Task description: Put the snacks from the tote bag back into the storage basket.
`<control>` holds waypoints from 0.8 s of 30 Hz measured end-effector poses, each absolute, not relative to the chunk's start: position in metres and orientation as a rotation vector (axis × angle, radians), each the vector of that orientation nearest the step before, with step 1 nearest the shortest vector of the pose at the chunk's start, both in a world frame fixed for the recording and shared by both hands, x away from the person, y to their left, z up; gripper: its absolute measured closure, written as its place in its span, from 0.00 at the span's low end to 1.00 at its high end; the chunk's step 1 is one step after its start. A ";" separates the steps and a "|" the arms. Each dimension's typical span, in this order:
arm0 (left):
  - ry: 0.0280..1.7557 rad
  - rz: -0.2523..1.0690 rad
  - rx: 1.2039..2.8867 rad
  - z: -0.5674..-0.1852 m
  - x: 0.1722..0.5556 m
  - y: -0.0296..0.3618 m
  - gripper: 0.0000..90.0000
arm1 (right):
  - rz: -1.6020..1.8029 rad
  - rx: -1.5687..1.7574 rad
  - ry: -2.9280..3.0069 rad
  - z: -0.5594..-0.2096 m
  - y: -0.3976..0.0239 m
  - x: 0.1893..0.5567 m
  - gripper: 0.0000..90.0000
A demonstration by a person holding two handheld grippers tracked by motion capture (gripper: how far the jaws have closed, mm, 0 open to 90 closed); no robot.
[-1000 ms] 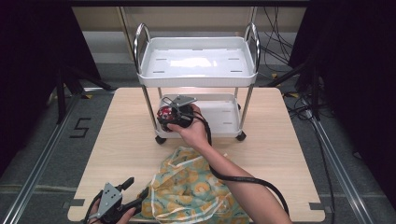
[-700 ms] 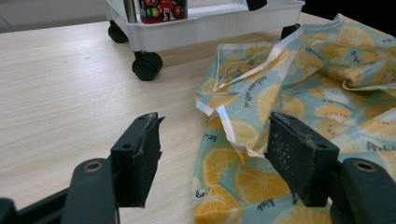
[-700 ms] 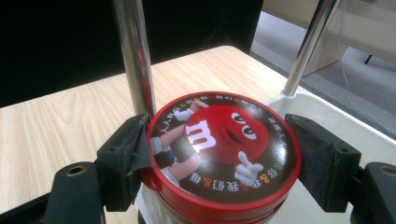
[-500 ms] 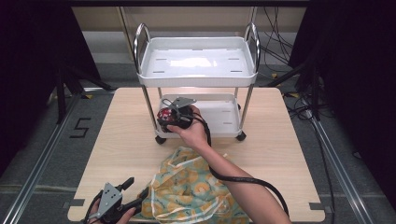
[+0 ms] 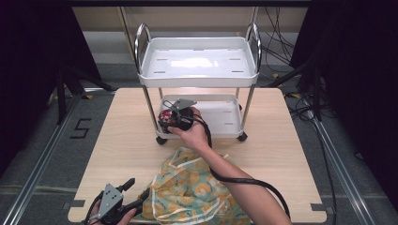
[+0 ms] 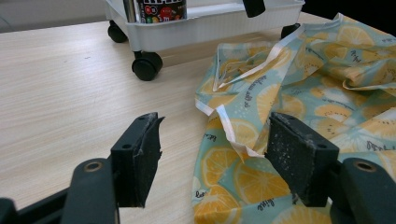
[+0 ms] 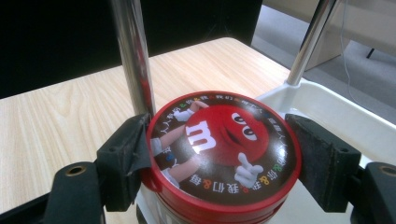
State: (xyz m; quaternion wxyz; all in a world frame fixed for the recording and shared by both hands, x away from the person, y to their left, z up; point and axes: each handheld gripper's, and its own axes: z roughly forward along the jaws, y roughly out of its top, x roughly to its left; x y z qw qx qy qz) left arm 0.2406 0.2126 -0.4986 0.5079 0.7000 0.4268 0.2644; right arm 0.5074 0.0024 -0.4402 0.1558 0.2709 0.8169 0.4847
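A round candy tin [image 7: 219,154] with a red cartoon lid stands in the near left corner of the white cart's lower tray [image 5: 223,117], next to a chrome post [image 7: 133,60]. My right gripper [image 7: 217,135] is shut on the tin, one black pad against each side of the lid. In the high view the right gripper [image 5: 172,119] sits at that corner with the tin [image 5: 164,117] under it. My left gripper [image 5: 139,190] stands open at the table's front edge. Its jaws [image 6: 215,126] straddle the edge of a lemon-print cloth [image 6: 299,93] without touching it.
The two-tier white cart [image 5: 197,79] stands on castors [image 6: 145,65] at the back middle of the wooden table [image 5: 122,145]. The crumpled cloth [image 5: 187,192] covers the front middle. Bare wood lies to the left and right. Cables run on the floor at the right.
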 end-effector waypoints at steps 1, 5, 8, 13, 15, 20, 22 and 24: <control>1.028 0.637 1.688 -0.499 0.241 0.213 0.38 | 1.386 0.778 2.338 -0.441 0.002 0.508 0.30; 1.031 0.638 1.691 -0.498 0.240 0.213 0.38 | 1.366 0.818 2.364 -0.440 0.002 0.504 0.30; 1.030 0.637 1.693 -0.498 0.240 0.213 0.38 | 1.364 0.814 2.361 -0.441 0.002 0.504 0.30; 1.025 0.640 1.705 -0.498 0.240 0.212 0.38 | 1.361 0.853 2.350 -0.442 0.001 0.503 0.30; 1.035 0.640 1.700 -0.498 0.240 0.212 0.38 | 1.362 0.810 2.366 -0.443 0.000 0.506 0.30; 1.021 0.637 1.695 -0.498 0.241 0.212 0.38 | 1.335 0.833 2.350 -0.447 0.001 0.506 0.29; 1.034 0.637 1.696 -0.498 0.240 0.212 0.38 | 1.351 0.825 2.361 -0.448 0.002 0.506 0.30; 1.031 0.640 1.703 -0.498 0.240 0.213 0.38 | 1.338 0.836 2.367 -0.449 0.002 0.505 0.29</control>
